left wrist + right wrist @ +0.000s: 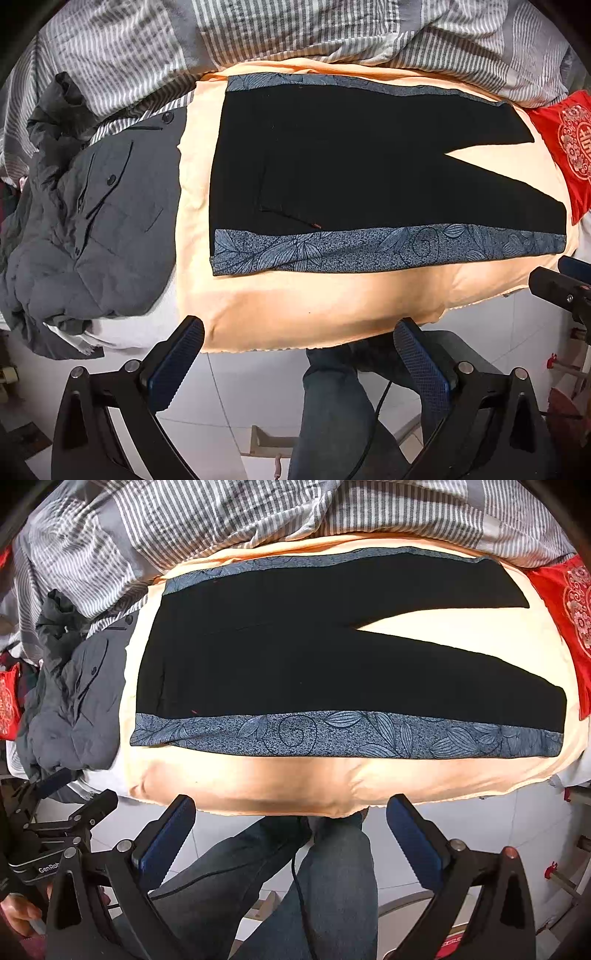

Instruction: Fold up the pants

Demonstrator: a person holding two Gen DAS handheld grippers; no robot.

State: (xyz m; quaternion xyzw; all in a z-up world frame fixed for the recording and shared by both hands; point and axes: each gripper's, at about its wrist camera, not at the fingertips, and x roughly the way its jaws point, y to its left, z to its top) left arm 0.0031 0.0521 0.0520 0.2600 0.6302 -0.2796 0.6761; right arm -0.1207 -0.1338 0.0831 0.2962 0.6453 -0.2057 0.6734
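My left gripper [297, 363] and right gripper [290, 840] both hang off the near edge of the bed, jaws spread wide and holding nothing. The black pants [332, 162] with blue leaf-patterned side bands lie flat on the peach sheet [314, 306], waistband left, legs splayed right, near a grey jacket [99, 229].

Left gripper [55, 845] body, seen in the right wrist view: white lettering "GenRob", cut off by the finger in front.
Red cushion [565, 147]: pale round ornamental emblem, its character not clearly legible.
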